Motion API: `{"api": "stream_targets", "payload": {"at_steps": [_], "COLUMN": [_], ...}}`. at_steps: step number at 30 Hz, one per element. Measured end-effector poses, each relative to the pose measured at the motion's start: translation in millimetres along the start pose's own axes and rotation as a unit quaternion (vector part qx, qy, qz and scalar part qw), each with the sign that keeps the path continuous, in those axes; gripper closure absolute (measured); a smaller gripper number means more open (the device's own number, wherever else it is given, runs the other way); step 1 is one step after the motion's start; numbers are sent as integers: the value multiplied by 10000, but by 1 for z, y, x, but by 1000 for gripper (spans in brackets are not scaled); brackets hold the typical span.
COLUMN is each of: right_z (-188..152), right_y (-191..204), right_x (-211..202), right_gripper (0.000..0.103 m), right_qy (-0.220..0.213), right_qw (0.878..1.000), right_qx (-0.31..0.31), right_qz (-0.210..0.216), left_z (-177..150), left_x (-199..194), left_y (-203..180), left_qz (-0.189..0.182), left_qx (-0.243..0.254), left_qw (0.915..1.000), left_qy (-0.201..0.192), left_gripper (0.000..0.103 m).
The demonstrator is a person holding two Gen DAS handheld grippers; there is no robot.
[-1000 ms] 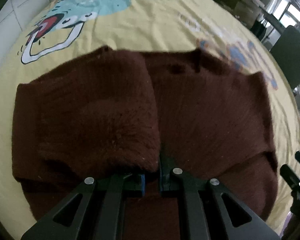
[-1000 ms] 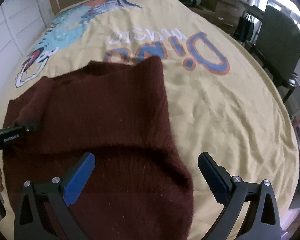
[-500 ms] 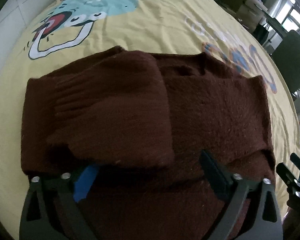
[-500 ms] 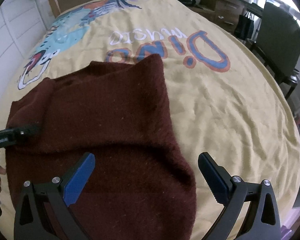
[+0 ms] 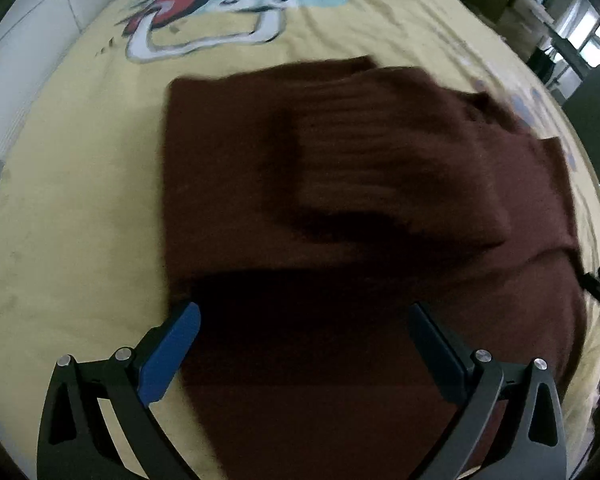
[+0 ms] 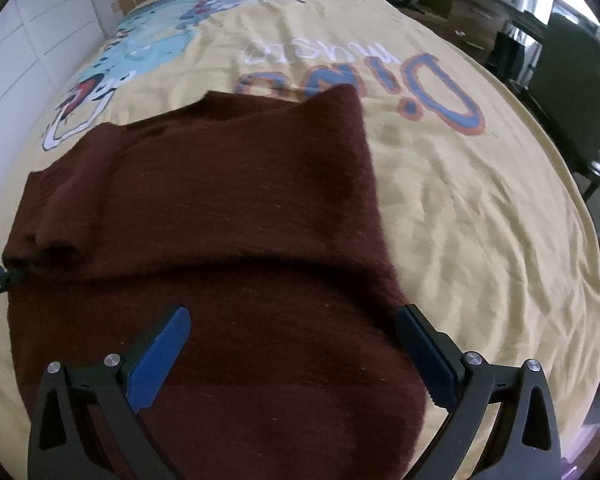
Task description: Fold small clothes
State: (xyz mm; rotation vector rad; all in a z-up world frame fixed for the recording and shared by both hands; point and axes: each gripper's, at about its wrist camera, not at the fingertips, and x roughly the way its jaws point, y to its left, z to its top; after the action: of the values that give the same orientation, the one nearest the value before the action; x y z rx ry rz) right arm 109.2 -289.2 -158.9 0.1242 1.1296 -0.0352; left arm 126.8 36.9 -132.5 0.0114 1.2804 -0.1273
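On the left, the left claw (image 5: 304, 340) hangs spread wide with nothing in it, low over the near part of the dark maroon sweater (image 5: 340, 200). The sweater lies flat on the bed, one sleeve folded across its chest. It looks a thick, soft, floppy knit, best pinched at a hem corner or side edge. To the right, the right claw (image 6: 296, 344) gapes just as empty. The bed's yellow cartoon-printed sheet (image 6: 480, 200) is rumpled; a dark chair (image 6: 572, 92) and boxes stand beyond.
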Motion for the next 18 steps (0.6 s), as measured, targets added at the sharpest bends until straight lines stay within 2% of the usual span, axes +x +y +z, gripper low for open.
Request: {"api": "stream_targets", "payload": {"at_steps": [4,9,11,12,15,18], "right_z": [3,0,-1,0,4,15], "right_y": [16,35,44,47,62,86], "right_x": [2,11,15,16,18,16], "right_gripper": [0,0,0,0,0,0], "right_qy": [17,143,207,224,221,167], "right_qw": [9999,9993,9988,9985,9978,9960], "right_qx": [-149,-334,-452,-497,-631,-877], "right_qz": [49,23,3,-14,-13,58], "left_z": [-3,2,6,8,12,13], "left_x": [5,23,29,32,35,36], "left_y": [31,42,46,47,52,54], "left_qz": [166,245,217,163,-4,-112], "left_qx": [-180,-206,-203,-224,-264,-126], "left_qw": [9997,9994,9995,9995,9993,9994], "left_qy": [-71,-142,-143,-145,-266,-297], "left_gripper": [1,4,17,27,31,43]}}
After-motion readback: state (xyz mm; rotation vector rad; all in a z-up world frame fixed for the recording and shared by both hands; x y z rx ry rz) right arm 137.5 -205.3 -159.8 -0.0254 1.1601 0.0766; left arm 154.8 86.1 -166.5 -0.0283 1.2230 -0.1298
